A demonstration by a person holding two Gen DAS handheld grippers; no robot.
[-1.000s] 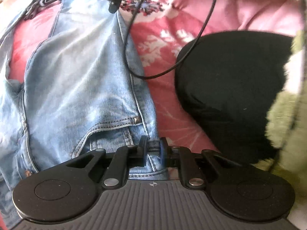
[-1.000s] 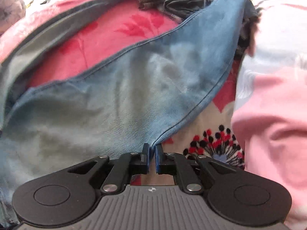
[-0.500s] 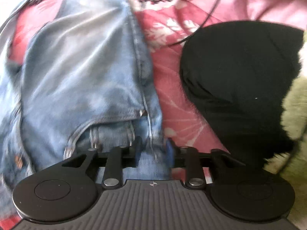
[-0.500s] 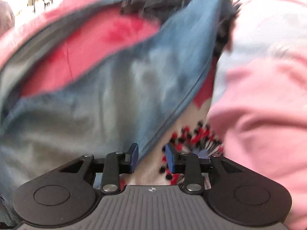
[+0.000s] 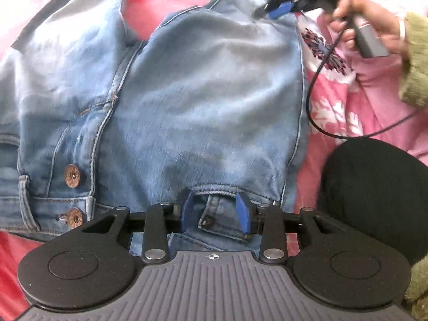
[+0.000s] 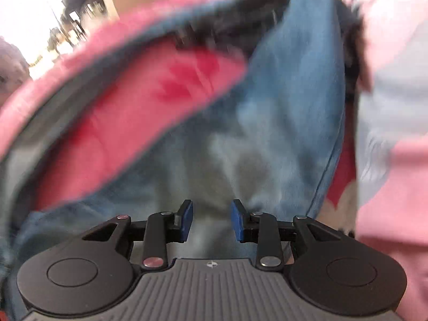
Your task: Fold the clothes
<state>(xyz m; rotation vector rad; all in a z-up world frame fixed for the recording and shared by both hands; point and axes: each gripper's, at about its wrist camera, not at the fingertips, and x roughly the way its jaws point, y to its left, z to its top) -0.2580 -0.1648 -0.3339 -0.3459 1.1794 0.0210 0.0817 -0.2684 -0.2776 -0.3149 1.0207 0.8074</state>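
Both grippers, left (image 5: 216, 215) and right (image 6: 211, 220), apparently hold fingers parted.

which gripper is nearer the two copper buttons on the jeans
Left. The left gripper hangs open over the waistband, beside the copper buttons. The right gripper is far up the leg of the jeans.
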